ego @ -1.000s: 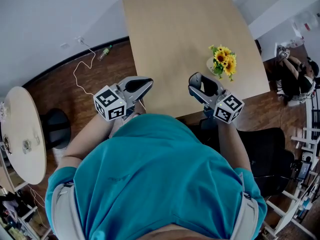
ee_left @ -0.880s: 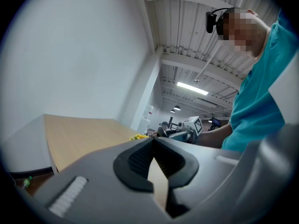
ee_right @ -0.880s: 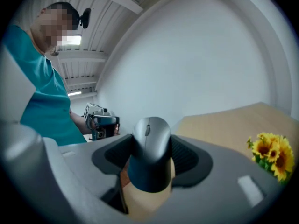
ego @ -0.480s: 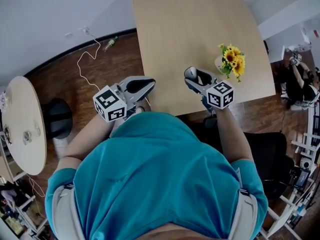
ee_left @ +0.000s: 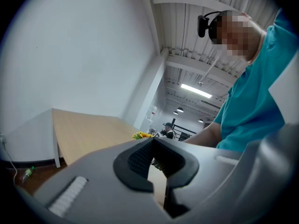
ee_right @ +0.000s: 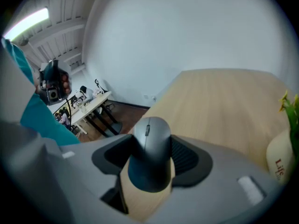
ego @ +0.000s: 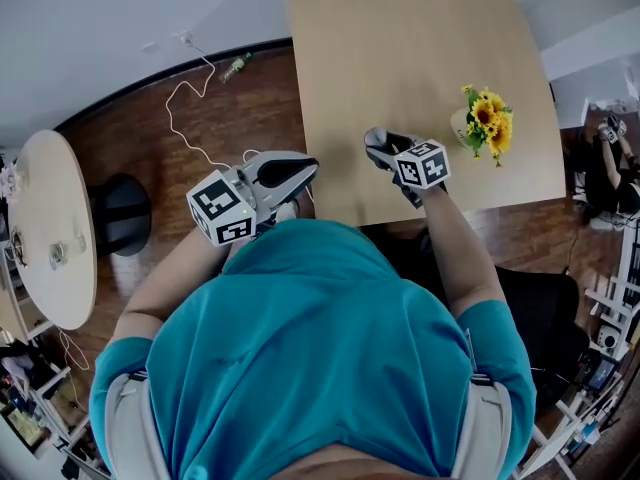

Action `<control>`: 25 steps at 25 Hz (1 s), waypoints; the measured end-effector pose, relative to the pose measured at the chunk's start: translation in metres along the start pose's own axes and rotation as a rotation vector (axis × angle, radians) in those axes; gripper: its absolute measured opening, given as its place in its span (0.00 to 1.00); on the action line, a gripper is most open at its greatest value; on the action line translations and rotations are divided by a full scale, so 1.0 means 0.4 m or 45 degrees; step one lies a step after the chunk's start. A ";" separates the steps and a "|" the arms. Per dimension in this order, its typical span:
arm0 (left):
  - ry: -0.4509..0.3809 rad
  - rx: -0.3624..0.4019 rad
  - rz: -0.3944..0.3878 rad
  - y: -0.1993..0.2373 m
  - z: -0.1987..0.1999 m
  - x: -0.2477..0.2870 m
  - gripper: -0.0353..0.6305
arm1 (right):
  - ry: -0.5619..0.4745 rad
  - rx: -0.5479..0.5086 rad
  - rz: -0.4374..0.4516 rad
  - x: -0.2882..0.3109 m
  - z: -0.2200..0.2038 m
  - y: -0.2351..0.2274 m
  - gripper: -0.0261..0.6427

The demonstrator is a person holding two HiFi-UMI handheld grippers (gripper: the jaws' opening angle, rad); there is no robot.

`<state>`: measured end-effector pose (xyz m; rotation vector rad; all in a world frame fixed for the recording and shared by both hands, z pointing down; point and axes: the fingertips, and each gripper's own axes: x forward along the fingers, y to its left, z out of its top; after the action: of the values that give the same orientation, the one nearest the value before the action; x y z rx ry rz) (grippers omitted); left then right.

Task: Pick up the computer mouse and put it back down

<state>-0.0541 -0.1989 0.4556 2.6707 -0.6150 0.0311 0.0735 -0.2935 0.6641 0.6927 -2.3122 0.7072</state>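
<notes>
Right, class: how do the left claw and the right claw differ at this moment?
The right claw grips a grey computer mouse; the left claw is open and empty. The right claw is above the wooden table; the left claw sits mostly off its edge. Both are the same grey design.

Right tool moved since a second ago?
Yes. The right tool, shut on the mouse, went from the table's near edge in over it, beside the sunflowers.
</notes>
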 end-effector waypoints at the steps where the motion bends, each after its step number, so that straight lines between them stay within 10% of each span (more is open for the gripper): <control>1: 0.002 -0.001 0.000 -0.001 -0.002 -0.004 0.06 | 0.028 0.008 -0.005 0.018 -0.012 -0.007 0.43; 25: 0.046 -0.015 0.011 0.001 -0.008 -0.044 0.06 | 0.241 0.137 -0.105 0.140 -0.150 -0.102 0.43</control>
<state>-0.0701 -0.1907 0.4567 2.6497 -0.6139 0.0773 0.0853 -0.3015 0.7545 0.7324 -2.0745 0.8271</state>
